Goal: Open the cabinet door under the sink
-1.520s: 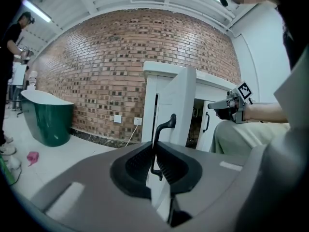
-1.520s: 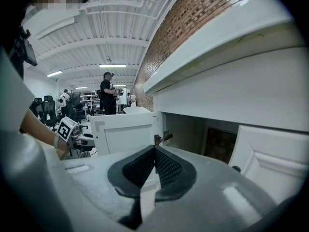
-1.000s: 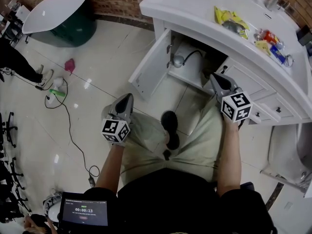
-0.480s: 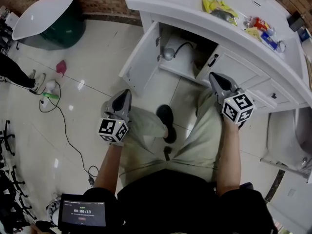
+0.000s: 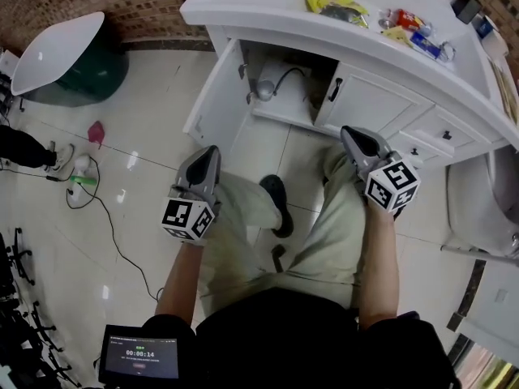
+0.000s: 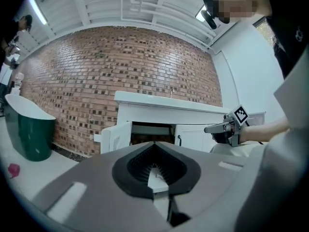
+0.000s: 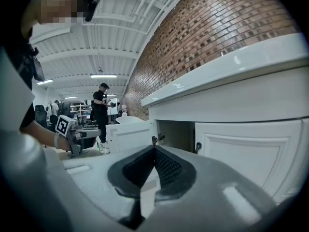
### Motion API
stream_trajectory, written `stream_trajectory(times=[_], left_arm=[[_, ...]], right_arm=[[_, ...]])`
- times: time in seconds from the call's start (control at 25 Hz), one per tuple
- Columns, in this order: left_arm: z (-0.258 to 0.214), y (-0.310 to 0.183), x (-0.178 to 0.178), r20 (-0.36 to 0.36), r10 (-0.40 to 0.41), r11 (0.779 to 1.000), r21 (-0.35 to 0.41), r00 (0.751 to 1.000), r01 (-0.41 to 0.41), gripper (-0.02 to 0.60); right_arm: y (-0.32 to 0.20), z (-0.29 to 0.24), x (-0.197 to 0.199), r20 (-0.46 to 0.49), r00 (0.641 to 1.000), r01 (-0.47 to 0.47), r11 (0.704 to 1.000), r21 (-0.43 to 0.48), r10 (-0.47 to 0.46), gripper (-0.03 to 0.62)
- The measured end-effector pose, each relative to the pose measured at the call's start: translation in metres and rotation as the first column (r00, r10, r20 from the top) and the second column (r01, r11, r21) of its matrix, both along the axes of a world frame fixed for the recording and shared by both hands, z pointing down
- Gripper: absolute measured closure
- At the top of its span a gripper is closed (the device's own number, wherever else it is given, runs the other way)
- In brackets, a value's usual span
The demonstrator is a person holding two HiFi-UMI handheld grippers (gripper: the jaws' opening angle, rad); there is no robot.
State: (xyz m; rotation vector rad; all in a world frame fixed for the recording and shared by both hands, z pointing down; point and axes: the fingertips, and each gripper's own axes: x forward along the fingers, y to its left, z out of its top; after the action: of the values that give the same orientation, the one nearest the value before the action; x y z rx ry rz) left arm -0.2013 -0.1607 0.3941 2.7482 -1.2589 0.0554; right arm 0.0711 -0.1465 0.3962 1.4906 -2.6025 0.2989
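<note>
**Stage.** The left door (image 5: pixel 216 96) of the cabinet (image 5: pixel 381 104) under the sink counter (image 5: pixel 259 10) stands wide open. The compartment and its pipe (image 5: pixel 268 87) are exposed. On this evidence the opening step is judged complete for that leaf. The right door (image 5: pixel 369 102) is closed, its handle (image 5: pixel 333 90) untouched.

**Tongs.** The left gripper (image 5: pixel 211 154) is clenched with its tips meeting, and nothing sits between the pads. The right gripper (image 5: pixel 350 134) is likewise clenched and empty. Both hang over the person's knees, well apart from the cabinet, touching nothing.

**Door position and attitude.**
- The open door is at the left end of the cabinet, hinged on the left side of the opening.
- It is an upright panel with its long axis vertical.
- It is swung out over the tiled floor (image 5: pixel 130 160).
- Its free edge points away from the cabinet front and toward the person's left.
- Its inner face is turned toward the compartment.

**Next move.** If one leaf suffices, none is required. If the right door must also open, the right gripper must release its jaws, reach to the handle, close on it and pull outward about that door's hinge.
</note>
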Motion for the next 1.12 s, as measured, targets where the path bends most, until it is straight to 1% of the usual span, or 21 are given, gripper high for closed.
stream_trajectory(times=[0.12,0.32,0.56,0.8,0.96,1.12], left_arm=[[-0.001,0.003,0.01,0.006,0.034,0.999,0.0,0.999,-0.034,0.566],[0.001,0.015,0.035,0.014,0.115,0.993,-0.013,0.993,-0.115,0.566],[0.009,0.032,0.056,0.021,0.186,0.981,-0.051,0.982,-0.185,0.566],[0.016,0.051,0.061,0.038,0.238,0.97,-0.063,0.971,-0.235,0.566],[0.019,0.059,0.061,0.038,0.26,0.964,-0.071,0.965,-0.257,0.566],[0.026,0.064,0.061,0.061,0.274,0.961,-0.068,0.96,-0.27,0.566]], right_arm=[[0.019,0.001,0.004,0.006,1.0,-0.022,1.0,0.009,0.022,0.602],[0.052,0.009,0.003,0.006,0.998,-0.056,0.998,0.014,0.056,0.603],[0.091,0.017,0.002,0.015,0.995,-0.094,0.995,0.025,0.094,0.602],[0.117,0.026,-0.005,0.028,0.994,-0.111,0.994,0.019,0.11,0.603],[0.124,0.033,-0.013,0.021,0.993,-0.117,0.993,0.008,0.117,0.602],[0.127,0.041,-0.017,0.016,0.993,-0.121,0.993,0.003,0.12,0.603]])
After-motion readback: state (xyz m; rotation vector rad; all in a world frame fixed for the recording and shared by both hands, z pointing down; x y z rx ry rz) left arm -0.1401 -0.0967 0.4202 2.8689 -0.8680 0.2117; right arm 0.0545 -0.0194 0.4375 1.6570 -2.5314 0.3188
